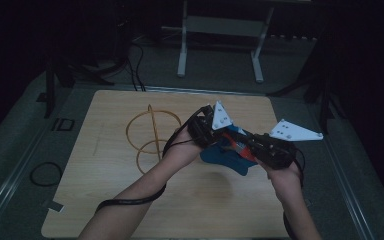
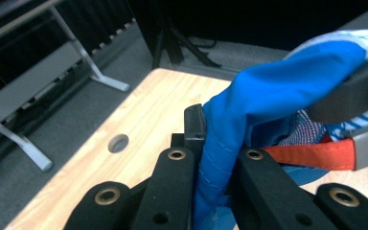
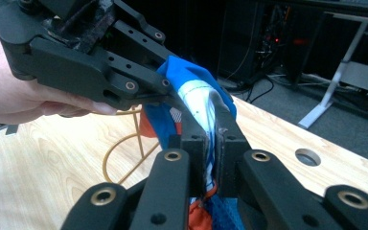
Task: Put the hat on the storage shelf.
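Left tool [image 1: 219,131] clamped on a fold of smooth blue fabric garment [image 1: 226,157], right tool [image 1: 247,145] pinching its white-striped edge, cloth lifted just above pale woodgrain surface [image 1: 105,200], thin looped golden wire stand [image 1: 150,134] beside

Left hand-held gripper [image 1: 215,131] and right hand-held gripper [image 1: 247,145] close together, jaws clamped, forearms converging.

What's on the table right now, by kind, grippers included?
Grippers: 2, left gripper and right gripper, both clamped on the cloth
Blue cloth: 1
Gold wire stand: 1
Total: 4
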The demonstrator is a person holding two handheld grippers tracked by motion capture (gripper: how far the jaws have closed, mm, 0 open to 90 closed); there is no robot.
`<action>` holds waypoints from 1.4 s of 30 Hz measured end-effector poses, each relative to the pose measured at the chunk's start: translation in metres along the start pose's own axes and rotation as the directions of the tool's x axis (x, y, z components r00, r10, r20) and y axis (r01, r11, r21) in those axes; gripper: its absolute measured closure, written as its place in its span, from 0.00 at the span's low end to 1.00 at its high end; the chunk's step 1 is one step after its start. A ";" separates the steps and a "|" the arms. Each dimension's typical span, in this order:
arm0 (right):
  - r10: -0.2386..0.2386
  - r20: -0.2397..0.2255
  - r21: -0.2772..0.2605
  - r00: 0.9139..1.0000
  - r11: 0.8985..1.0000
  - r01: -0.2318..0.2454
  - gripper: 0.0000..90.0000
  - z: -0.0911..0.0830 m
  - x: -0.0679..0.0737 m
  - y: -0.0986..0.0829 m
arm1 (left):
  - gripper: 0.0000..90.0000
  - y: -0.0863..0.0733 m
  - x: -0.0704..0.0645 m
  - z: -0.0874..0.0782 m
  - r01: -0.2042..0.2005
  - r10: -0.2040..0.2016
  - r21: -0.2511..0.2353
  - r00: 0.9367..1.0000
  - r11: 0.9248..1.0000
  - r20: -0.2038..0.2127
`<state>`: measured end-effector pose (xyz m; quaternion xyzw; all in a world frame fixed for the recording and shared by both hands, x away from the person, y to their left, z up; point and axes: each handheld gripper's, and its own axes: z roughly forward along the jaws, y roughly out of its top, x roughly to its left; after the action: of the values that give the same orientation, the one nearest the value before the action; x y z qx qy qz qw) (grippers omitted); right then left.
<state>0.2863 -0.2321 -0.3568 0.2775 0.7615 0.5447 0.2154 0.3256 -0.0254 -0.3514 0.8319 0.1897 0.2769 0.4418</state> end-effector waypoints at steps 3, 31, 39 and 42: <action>-0.006 -0.006 -0.011 1.000 1.000 0.006 0.86 -0.004 0.001 0.000 | 0.99 0.001 0.001 -0.004 -0.008 0.007 -0.018 1.000 1.000 -0.011; -0.068 -0.072 -0.032 0.995 0.997 0.066 0.57 -0.027 0.005 -0.037 | 0.99 -0.030 0.026 -0.038 -0.045 0.141 -0.329 0.952 0.943 0.272; -0.064 -0.148 -0.053 0.987 0.997 0.057 0.54 -0.021 0.010 -0.048 | 0.99 -0.030 0.025 -0.038 -0.017 0.176 -0.380 0.906 0.925 0.386; -0.076 -0.156 -0.055 0.985 0.996 0.068 0.54 -0.019 0.013 -0.048 | 0.99 -0.030 0.023 -0.036 -0.009 0.179 -0.386 0.897 0.922 0.405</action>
<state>0.2550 -0.2493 -0.3968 0.2005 0.7720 0.5754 0.1808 0.3186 0.0266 -0.3531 0.7810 -0.0107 0.1376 0.6091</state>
